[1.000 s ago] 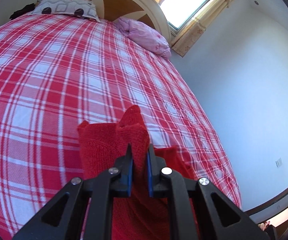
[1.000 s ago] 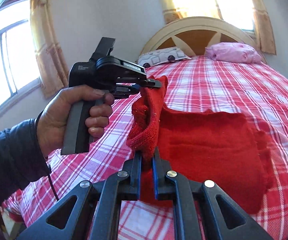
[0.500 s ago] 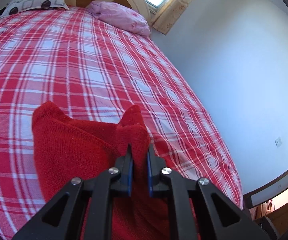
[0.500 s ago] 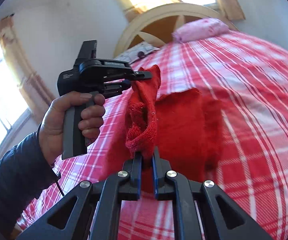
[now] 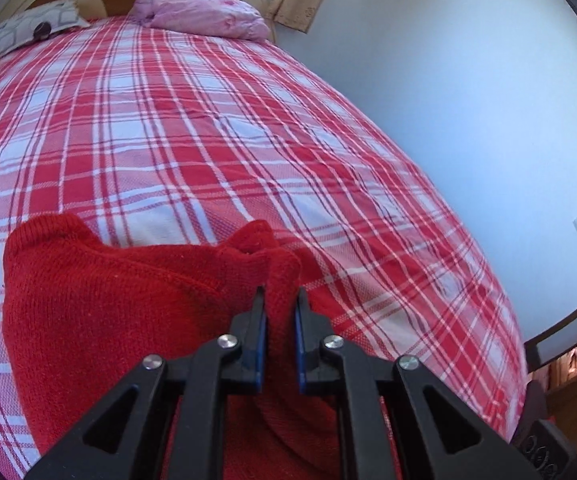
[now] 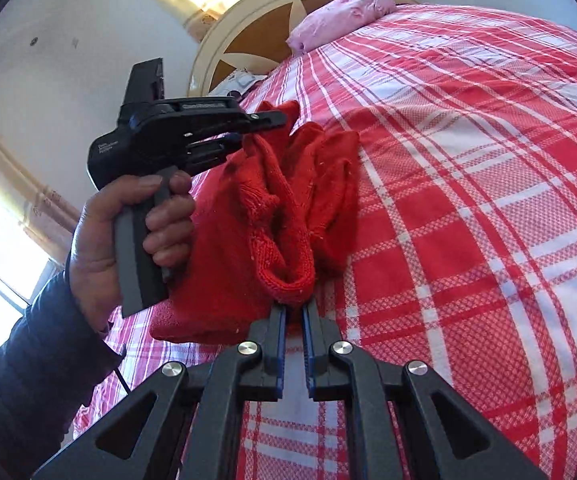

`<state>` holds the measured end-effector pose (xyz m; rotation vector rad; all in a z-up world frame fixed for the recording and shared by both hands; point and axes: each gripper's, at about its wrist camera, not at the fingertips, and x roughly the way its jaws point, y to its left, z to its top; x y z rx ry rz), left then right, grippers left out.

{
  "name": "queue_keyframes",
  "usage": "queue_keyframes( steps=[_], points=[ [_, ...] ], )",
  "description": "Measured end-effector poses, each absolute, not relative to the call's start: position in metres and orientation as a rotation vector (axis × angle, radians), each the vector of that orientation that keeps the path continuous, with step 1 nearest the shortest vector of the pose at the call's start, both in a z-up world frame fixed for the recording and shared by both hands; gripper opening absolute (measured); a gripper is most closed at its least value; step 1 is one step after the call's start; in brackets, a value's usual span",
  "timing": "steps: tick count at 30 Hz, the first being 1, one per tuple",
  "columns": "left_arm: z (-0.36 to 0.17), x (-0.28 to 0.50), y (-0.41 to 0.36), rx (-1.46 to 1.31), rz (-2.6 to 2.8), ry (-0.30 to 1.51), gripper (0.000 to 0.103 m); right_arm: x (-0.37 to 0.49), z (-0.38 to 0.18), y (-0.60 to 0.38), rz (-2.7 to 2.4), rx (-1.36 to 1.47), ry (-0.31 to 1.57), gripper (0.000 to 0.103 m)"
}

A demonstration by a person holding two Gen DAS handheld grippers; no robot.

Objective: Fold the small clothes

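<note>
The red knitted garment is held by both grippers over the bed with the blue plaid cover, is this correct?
Not quite: the bed cover is red and white plaid, not blue, as both wrist views show. The rest stands: the left gripper and the right gripper are each shut on the red knitted garment over the bed.

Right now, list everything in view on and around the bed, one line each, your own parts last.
Knit garment: one, red, bunched at the near end of the bed, lifted by both grippers.
Bedspread: one, red and white plaid, covering the bed.
Pink pillow: one, at the headboard, right side in the left wrist view.
Patterned pillow: one, white with dark shapes, at the headboard's left.
Headboard: one, cream and brown, arched.
Curtains: beige, by the windows.
Wall: pale, beside the bed.
Left gripper: black, shut on the garment's edge.
Right gripper: black, shut on the garment.
Left hand: one, dark sleeve, gripping the handle.
</note>
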<state>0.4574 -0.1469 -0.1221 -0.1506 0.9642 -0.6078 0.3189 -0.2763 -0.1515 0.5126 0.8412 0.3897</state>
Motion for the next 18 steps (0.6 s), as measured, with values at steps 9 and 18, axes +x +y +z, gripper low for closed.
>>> queue_keyframes(
  steps=[9,18],
  points=[
    [-0.076,0.412,-0.158,0.036,-0.614,0.766,0.062,0.313,-0.160,-0.291,0.350,0.534,0.843,0.007],
    [-0.088,0.363,-0.083,0.025,-0.489,0.744,0.077,0.305,-0.154,-0.300,0.343,0.561,0.785,0.008]
  ],
)
